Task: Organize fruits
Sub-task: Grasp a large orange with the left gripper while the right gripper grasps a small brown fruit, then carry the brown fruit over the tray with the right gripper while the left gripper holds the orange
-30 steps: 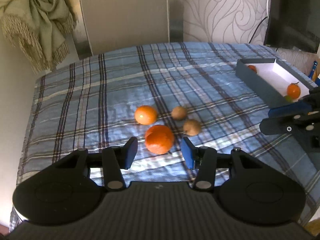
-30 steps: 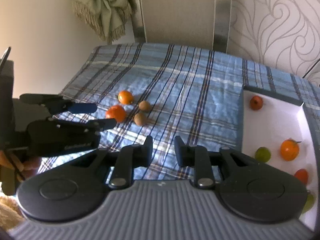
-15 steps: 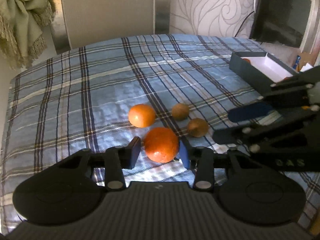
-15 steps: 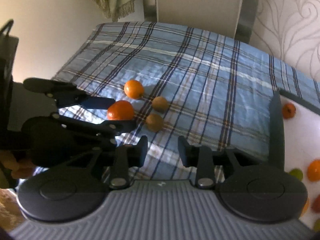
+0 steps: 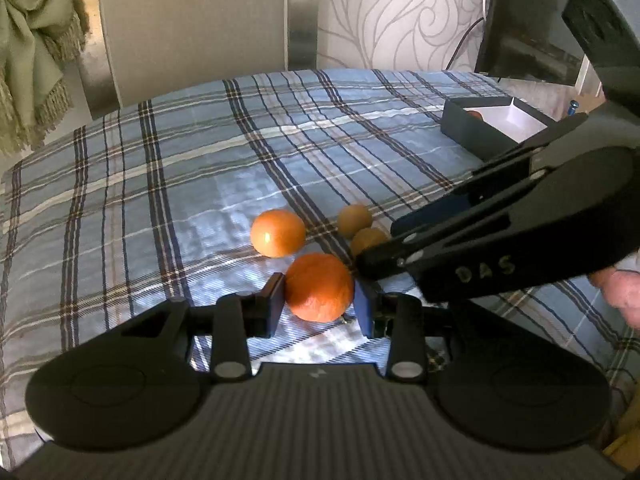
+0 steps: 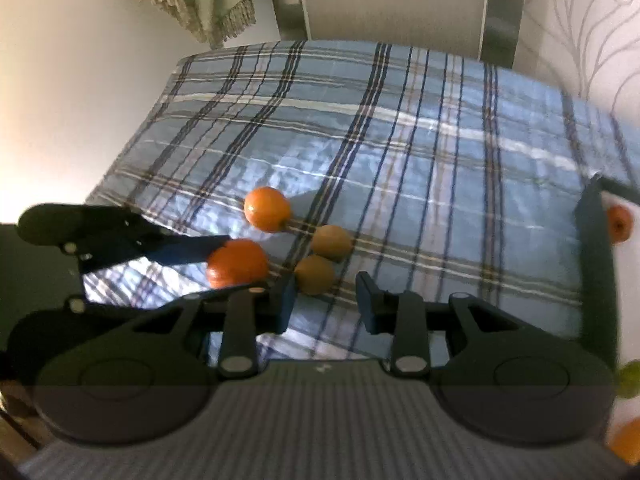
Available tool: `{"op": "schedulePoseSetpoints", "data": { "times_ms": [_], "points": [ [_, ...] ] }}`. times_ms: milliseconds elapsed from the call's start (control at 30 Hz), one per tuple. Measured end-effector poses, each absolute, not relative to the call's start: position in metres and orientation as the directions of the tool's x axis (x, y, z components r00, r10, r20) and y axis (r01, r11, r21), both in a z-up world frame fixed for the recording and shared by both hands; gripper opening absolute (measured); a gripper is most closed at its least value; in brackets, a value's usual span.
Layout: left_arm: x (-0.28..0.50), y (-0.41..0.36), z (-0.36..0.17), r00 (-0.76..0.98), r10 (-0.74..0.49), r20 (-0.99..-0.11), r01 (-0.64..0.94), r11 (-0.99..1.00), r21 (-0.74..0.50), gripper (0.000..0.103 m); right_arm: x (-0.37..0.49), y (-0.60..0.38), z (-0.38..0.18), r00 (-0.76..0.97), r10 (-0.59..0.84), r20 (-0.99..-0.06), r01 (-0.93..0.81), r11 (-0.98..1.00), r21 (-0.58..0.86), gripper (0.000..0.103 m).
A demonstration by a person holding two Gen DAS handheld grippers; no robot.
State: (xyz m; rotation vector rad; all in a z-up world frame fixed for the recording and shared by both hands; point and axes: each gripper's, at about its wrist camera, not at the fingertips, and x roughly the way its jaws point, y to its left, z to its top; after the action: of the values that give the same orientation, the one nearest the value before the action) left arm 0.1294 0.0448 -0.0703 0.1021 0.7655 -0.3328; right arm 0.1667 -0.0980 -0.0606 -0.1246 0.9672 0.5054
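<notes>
On the blue plaid cloth point(image 5: 160, 184) lie a large orange point(image 5: 319, 286), a smaller orange point(image 5: 277, 233) and two brown kiwis point(image 5: 354, 220) point(image 5: 368, 240). My left gripper point(image 5: 320, 300) has the large orange between its pads, which touch both sides as the jaws are closing. The right wrist view shows the same grip on the large orange point(image 6: 237, 262). My right gripper point(image 6: 326, 300) is open just in front of the nearer kiwi point(image 6: 314, 274), with nothing between its fingers. It reaches in from the right point(image 5: 378, 246), partly hiding that kiwi.
A dark box with a white inside point(image 5: 472, 128) stands at the right and holds several fruits, among them a red-orange one point(image 6: 619, 222) and a green one point(image 6: 630, 378). A fringed green throw point(image 5: 32, 40) hangs at the back left. A person's hand point(image 5: 624, 288) shows at the right.
My left gripper closed in around the large orange until its pads met it. The right gripper swung left from the box toward the kiwis and its jaws widened.
</notes>
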Motion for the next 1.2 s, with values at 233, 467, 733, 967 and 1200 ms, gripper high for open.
{"op": "schedulePoseSetpoints", "data": {
  "times_ms": [233, 467, 733, 967, 1200],
  "points": [
    [0.132, 0.045, -0.072, 0.674, -0.264, -0.69, 0.322, 0.945, -0.048, 0.042, 0.17, -0.093, -0.064, 0.483, 0.31, -0.819, -0.446, 0.892, 0.074, 0.034],
    [0.13, 0.046, -0.071, 0.678, -0.259, -0.688, 0.306, 0.95, -0.057, 0.041, 0.162, -0.087, -0.062, 0.516, 0.289, -0.807, -0.478, 0.879, 0.009, 0.026],
    [0.116, 0.041, -0.061, 0.691, -0.237, -0.683, 0.289, 0.957, -0.039, 0.041, 0.131, -0.119, -0.028, 0.593, 0.312, -0.742, -0.424, 0.905, 0.041, 0.026],
    [0.1, 0.018, -0.049, 0.713, -0.24, -0.659, 0.315, 0.949, -0.004, 0.041, 0.1, -0.159, -0.005, 0.643, 0.323, -0.695, -0.368, 0.926, 0.09, 0.026],
    [0.086, -0.008, -0.04, 0.713, -0.246, -0.657, 0.325, 0.946, -0.001, 0.041, 0.081, -0.197, 0.0, 0.667, 0.302, -0.682, -0.307, 0.944, 0.117, 0.026]
  ]
}}
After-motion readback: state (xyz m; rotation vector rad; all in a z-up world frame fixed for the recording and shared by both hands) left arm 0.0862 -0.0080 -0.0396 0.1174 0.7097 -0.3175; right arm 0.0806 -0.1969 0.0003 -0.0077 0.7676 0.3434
